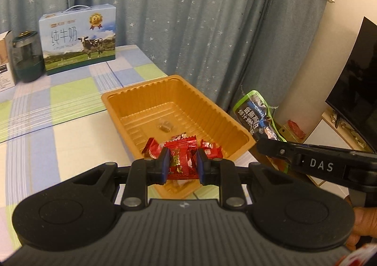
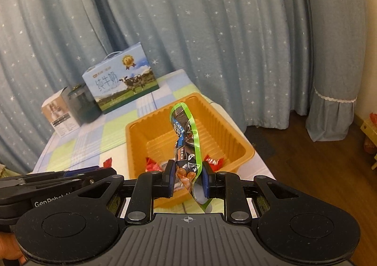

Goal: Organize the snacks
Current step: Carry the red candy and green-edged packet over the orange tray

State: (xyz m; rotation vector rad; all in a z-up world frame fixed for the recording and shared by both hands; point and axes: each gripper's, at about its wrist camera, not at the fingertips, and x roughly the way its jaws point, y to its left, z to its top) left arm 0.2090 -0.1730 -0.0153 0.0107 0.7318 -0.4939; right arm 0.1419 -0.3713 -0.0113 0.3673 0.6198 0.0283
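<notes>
The red packet (image 1: 181,160) is clamped in the left gripper (image 1: 181,164) over the tray's (image 1: 113,98) near end; the green pouch (image 2: 188,148) is pinched upright in the right gripper (image 2: 188,180), beside it.

home | starry curtains (image 2: 212,30) | checked tablecloth (image 1: 59,105) | TV (image 1: 355,72)

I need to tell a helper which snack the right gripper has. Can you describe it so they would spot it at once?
Start at the orange tray near the edge of the checked tablecloth. Just in front of it the right gripper is shut on a dark pouch with a bright green border, standing upright. The snacks lying in the tray are small red wrappers; only this pouch is tall, dark and green-edged.
</notes>
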